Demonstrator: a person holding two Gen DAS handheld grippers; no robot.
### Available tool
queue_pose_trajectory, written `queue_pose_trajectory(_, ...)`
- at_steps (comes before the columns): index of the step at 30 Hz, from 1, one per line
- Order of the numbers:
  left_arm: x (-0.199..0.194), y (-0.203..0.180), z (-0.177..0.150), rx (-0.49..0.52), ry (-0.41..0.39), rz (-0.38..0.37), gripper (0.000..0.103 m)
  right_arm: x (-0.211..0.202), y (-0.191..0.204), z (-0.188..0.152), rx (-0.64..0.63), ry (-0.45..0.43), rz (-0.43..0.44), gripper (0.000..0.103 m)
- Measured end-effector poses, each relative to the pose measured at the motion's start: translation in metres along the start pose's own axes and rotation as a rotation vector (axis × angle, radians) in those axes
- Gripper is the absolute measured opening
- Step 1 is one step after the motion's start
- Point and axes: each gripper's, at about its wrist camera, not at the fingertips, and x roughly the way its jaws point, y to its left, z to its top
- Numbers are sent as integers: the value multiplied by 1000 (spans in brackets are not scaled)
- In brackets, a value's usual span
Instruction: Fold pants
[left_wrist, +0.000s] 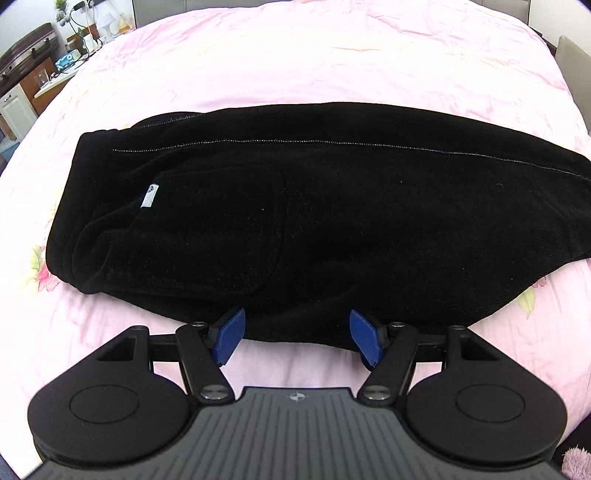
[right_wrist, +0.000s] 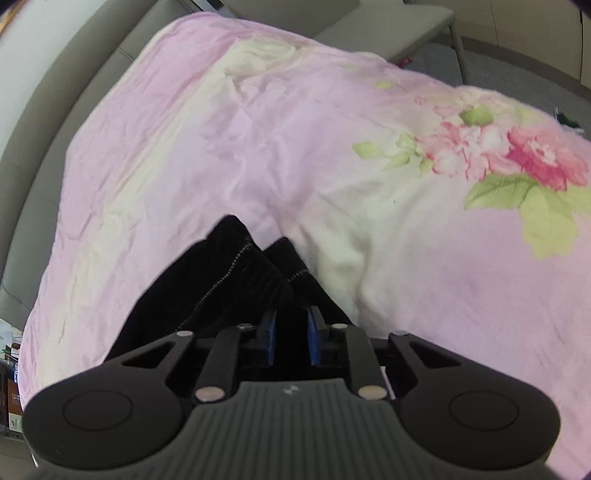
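Observation:
Black pants lie folded lengthwise across a pink flowered bed cover, waistband at the left with a small white label. My left gripper stands open at the near edge of the pants, its blue pads either side of that edge and not pressing on it. In the right wrist view, the leg ends of the pants bunch up ahead of my right gripper. It is shut on the black fabric, which fills the narrow gap between its blue pads.
A cluttered bedside cabinet stands beyond the bed's far left corner. A grey padded bed frame runs along the left in the right wrist view, and a grey chair stands past the bed cover. A pink fluffy item shows at the lower right.

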Motion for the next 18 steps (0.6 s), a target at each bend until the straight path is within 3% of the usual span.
queue_pose_trajectory(3, 3, -1, -7, 5, 0, -7, 77, -15, 1, -4, -42, -17, -20, 10)
queue_pose_trajectory(10, 6, -10, -26, 93, 16, -32, 78, 23, -25, -19, -13, 5, -111, 8)
queue_pose_trajectory(16, 24, -25, -51, 163, 36, -48, 82, 24, -6, -22, -147, 9, -183, 13)
queue_pose_trajectory(18, 32, -30, -55, 184, 13, -16, 82, 22, -3, -24, -186, 11, -192, 15)
